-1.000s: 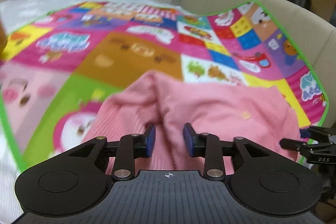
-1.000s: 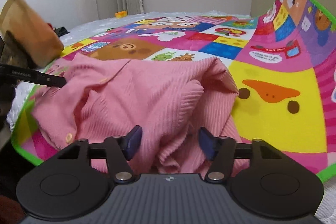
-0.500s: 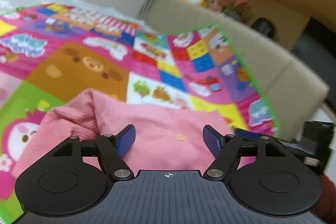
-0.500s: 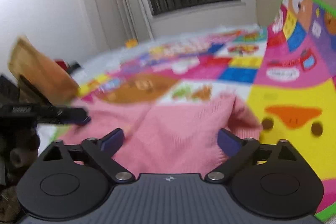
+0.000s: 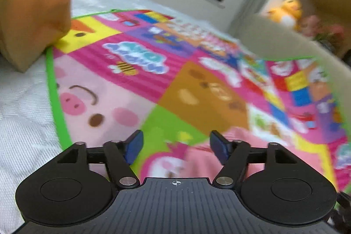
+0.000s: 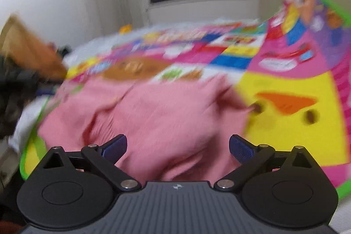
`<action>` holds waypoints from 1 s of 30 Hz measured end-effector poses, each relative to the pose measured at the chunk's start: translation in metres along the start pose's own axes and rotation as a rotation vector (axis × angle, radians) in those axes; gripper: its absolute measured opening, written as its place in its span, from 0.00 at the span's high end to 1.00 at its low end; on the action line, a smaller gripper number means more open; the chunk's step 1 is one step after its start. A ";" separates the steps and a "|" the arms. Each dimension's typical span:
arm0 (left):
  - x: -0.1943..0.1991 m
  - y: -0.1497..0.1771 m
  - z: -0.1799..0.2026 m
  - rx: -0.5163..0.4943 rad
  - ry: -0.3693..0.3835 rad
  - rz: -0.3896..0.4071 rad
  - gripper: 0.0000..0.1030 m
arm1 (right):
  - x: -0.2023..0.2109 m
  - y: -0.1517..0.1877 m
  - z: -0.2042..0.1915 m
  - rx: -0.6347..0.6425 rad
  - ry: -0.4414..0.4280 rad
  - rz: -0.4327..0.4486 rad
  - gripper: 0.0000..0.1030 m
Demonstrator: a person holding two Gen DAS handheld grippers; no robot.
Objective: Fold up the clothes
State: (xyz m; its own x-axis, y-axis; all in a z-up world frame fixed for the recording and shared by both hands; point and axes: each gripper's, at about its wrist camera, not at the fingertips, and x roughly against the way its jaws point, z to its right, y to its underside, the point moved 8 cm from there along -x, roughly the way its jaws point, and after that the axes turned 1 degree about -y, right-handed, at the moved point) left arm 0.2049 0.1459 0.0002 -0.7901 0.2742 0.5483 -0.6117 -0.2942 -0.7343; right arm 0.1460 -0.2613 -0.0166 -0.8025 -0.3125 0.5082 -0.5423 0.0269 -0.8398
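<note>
While both frames were smeared by motion blur, the pink knit garment [image 6: 158,115] lay crumpled on the cartoon play mat [image 6: 285,131], filling the centre of the right wrist view above the right gripper [image 6: 177,147], whose jaws stood wide and empty. The left gripper [image 5: 176,147] also gaped wide, with the garment at lower right, behind its right-hand finger.

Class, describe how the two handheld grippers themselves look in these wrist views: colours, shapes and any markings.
Both the left gripper and the right gripper are matte black, with a ribbed grey centre plate bearing a small crosshair mark, two round disc housings, silver pivot screws on angled linkage arms, and blue pads on the fingertips.
</note>
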 end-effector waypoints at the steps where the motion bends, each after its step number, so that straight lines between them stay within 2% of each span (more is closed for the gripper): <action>1: 0.005 0.003 0.011 -0.021 0.028 -0.002 0.20 | 0.009 -0.006 0.013 -0.035 0.029 0.030 0.04; 2: 0.009 0.007 0.023 -0.044 0.061 -0.007 0.19 | 0.019 -0.013 0.027 -0.070 0.058 0.060 0.10; 3: 0.014 0.012 0.036 -0.066 0.093 -0.011 0.17 | 0.027 -0.016 0.044 -0.103 0.110 0.078 0.24; 4: 0.017 0.016 0.049 -0.083 0.129 -0.016 0.17 | 0.029 -0.013 0.054 -0.130 0.136 0.069 0.32; 5: 0.019 0.020 0.061 -0.096 0.167 -0.022 0.16 | 0.032 -0.010 0.065 -0.158 0.161 0.060 0.44; 7: 0.024 0.030 0.090 -0.113 0.265 -0.038 0.15 | 0.037 -0.004 0.086 -0.212 0.210 0.043 0.46; 10: 0.024 0.050 0.129 -0.134 0.407 -0.079 0.11 | 0.032 0.012 0.075 -0.210 0.167 0.021 0.46; 12: 0.021 0.065 0.147 -0.159 0.449 -0.111 0.09 | 0.017 0.021 0.058 -0.171 0.141 -0.004 0.46; 14: 0.015 0.081 0.158 -0.184 0.458 -0.146 0.09 | -0.002 0.026 0.042 -0.107 0.145 -0.020 0.49; 17: 0.007 0.095 0.161 -0.186 0.441 -0.185 0.09 | -0.015 0.019 0.011 0.013 0.102 -0.021 0.92; 19: 0.001 0.105 0.162 -0.188 0.430 -0.211 0.09 | -0.007 0.005 0.000 0.043 0.078 0.020 0.92; 21: -0.002 0.107 0.159 -0.185 0.419 -0.218 0.09 | 0.004 -0.007 -0.002 0.115 0.117 0.058 0.93; 24: -0.008 0.108 0.150 -0.171 0.402 -0.225 0.09 | 0.007 -0.001 0.017 0.189 0.231 0.023 0.95; 30: -0.009 0.112 0.144 -0.185 0.394 -0.230 0.09 | 0.025 0.011 0.067 0.085 0.325 -0.013 0.94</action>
State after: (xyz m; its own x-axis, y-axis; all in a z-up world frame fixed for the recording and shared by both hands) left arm 0.1383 -0.0217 -0.0292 -0.5385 0.6488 0.5376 -0.7228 -0.0277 -0.6905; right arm 0.1363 -0.3324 -0.0261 -0.8406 0.0069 0.5417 -0.5411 -0.0591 -0.8389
